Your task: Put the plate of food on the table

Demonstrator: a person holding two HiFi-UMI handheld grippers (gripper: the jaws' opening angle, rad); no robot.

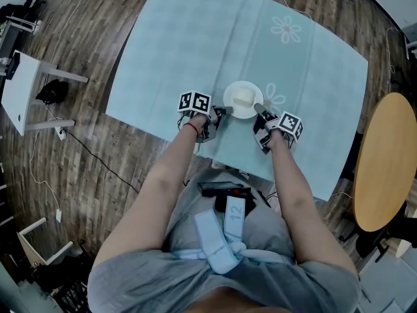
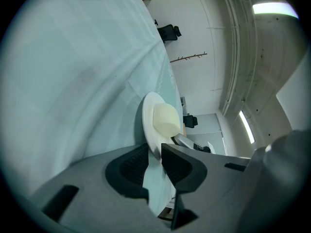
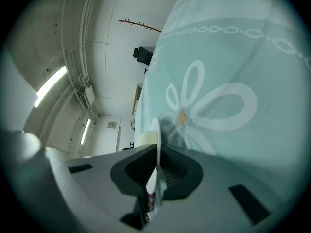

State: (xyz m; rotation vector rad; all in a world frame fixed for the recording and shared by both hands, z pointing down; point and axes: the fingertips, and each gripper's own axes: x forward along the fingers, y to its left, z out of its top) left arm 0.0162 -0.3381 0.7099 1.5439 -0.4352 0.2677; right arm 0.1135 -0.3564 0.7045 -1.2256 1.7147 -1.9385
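Note:
A small white plate [image 1: 243, 99] carrying a pale cream piece of food [image 1: 244, 96] is near the front edge of the light blue tablecloth [image 1: 195, 44]. My left gripper [image 1: 221, 111] is shut on the plate's left rim, and my right gripper [image 1: 258, 109] is shut on its right rim. In the left gripper view the plate [image 2: 148, 118] and food [image 2: 166, 120] stand just past the left gripper [image 2: 154, 159], the rim between its pads. The right gripper view shows the plate [image 3: 156, 135] edge-on, pinched in the right gripper [image 3: 156, 171]. I cannot tell whether the plate touches the cloth.
The cloth bears white flower prints [image 1: 285, 29], one just behind the plate [image 3: 204, 101]. A round wooden table [image 1: 386, 162] stands at the right and a white side table [image 1: 19, 90] at the left, on a wood floor with cables. A black device [image 1: 221, 189] lies on the person's lap.

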